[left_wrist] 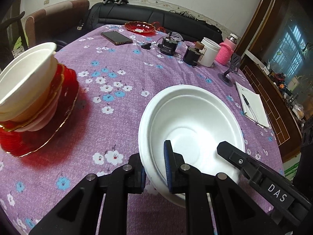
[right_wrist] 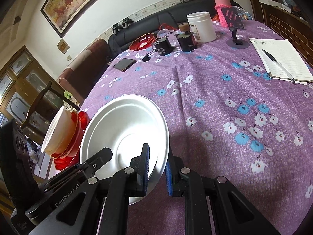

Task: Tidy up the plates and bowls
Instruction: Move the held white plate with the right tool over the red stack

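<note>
Gripping opposite sides of one white bowl (left_wrist: 192, 129), the left tool (left_wrist: 155, 171) and the right tool (right_wrist: 157, 173) each clench its rim, one pad inside and one outside. It sits tilted over the purple flowered desk (left_wrist: 121, 90). Left of it stands a stack of bowls and red plates (left_wrist: 37, 99). A notebook (right_wrist: 281, 58) lies farther right.

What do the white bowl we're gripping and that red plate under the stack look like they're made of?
White bowl: looks like moulded pulp or foam disposable ware, with a matte, thin rolled rim and soft shading.
Red plate: seems glass or clear plastic, a glossy, translucent red with a gold edge line.
</note>
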`<action>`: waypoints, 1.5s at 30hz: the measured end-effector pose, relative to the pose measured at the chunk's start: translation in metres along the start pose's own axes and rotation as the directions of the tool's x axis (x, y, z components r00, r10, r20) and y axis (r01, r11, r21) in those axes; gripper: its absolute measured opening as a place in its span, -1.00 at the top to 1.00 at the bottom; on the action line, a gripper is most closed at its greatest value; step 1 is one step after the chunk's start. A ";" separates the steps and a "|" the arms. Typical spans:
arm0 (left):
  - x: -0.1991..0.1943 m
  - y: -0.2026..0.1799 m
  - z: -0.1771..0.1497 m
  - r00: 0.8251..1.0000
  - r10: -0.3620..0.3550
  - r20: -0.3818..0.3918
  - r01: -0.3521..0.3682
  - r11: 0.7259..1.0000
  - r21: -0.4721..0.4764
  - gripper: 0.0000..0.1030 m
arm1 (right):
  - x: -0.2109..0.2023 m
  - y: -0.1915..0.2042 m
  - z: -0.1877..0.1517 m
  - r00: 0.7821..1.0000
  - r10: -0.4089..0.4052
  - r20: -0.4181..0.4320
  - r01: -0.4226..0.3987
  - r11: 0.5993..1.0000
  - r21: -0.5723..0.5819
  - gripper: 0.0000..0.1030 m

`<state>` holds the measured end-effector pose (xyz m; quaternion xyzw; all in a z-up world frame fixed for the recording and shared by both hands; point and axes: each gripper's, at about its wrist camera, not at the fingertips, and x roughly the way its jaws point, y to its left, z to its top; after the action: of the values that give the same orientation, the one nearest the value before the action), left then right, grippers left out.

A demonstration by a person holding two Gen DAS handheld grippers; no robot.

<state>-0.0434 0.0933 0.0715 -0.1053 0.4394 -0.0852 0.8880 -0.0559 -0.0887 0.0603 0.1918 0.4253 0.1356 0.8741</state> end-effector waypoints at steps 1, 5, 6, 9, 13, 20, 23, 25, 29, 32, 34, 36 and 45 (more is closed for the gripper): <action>-0.004 0.001 -0.001 1.000 0.001 0.005 -0.001 1.000 0.002 0.71 | -0.001 0.002 -0.001 1.000 0.002 0.002 -0.002 1.000 -0.004 0.69; -0.016 0.004 -0.006 1.000 0.008 0.029 -0.008 1.000 0.005 0.71 | -0.007 0.011 -0.005 1.000 0.006 0.011 -0.006 1.000 -0.025 0.69; -0.019 0.005 -0.006 0.999 0.009 0.034 -0.010 1.000 0.005 0.71 | -0.009 0.013 -0.006 1.000 0.006 0.015 -0.005 0.999 -0.032 0.69; -0.028 0.009 -0.009 0.999 0.010 0.051 -0.010 1.000 0.004 0.71 | -0.015 0.021 -0.010 1.000 0.005 0.029 -0.004 0.999 -0.053 0.69; -0.039 0.013 -0.013 0.997 0.009 0.071 -0.009 1.000 0.000 0.71 | -0.022 0.032 -0.014 0.999 0.009 0.045 -0.006 0.997 -0.079 0.69; -0.056 0.018 -0.020 0.995 0.013 0.102 -0.012 1.000 -0.004 0.70 | -0.032 0.045 -0.022 0.998 0.019 0.062 -0.012 0.994 -0.112 0.68; -0.062 0.020 -0.024 0.994 0.012 0.112 -0.011 1.000 -0.007 0.70 | -0.035 0.049 -0.024 0.997 0.027 0.067 -0.019 0.993 -0.120 0.68; -0.066 0.021 -0.025 0.993 0.017 0.121 -0.016 1.000 -0.007 0.70 | -0.037 0.054 -0.026 0.997 0.032 0.072 -0.022 0.991 -0.130 0.68; -0.075 0.023 -0.026 0.990 0.029 0.142 -0.028 1.000 -0.009 0.70 | -0.040 0.064 -0.028 0.996 0.037 0.084 -0.024 0.988 -0.156 0.68; -0.082 0.028 -0.027 0.987 0.035 0.155 -0.033 0.999 -0.015 0.70 | -0.042 0.072 -0.030 0.995 0.043 0.092 -0.026 0.984 -0.175 0.68; -0.085 0.030 -0.027 0.986 0.039 0.160 -0.036 0.999 -0.018 0.70 | -0.043 0.076 -0.031 0.994 0.047 0.096 -0.028 0.982 -0.187 0.68; -0.090 0.032 -0.028 0.985 0.043 0.167 -0.039 0.999 -0.022 0.70 | -0.043 0.080 -0.031 0.994 0.053 0.100 -0.033 0.980 -0.196 0.68; -0.110 0.045 -0.027 0.976 0.068 0.209 -0.061 0.997 -0.039 0.70 | -0.049 0.103 -0.032 0.989 0.087 0.121 -0.055 0.968 -0.247 0.68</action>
<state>-0.1284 0.1602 0.1281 -0.1137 0.3477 -0.0376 0.9299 -0.1188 -0.0101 0.1224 0.1069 0.3402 0.2048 0.9115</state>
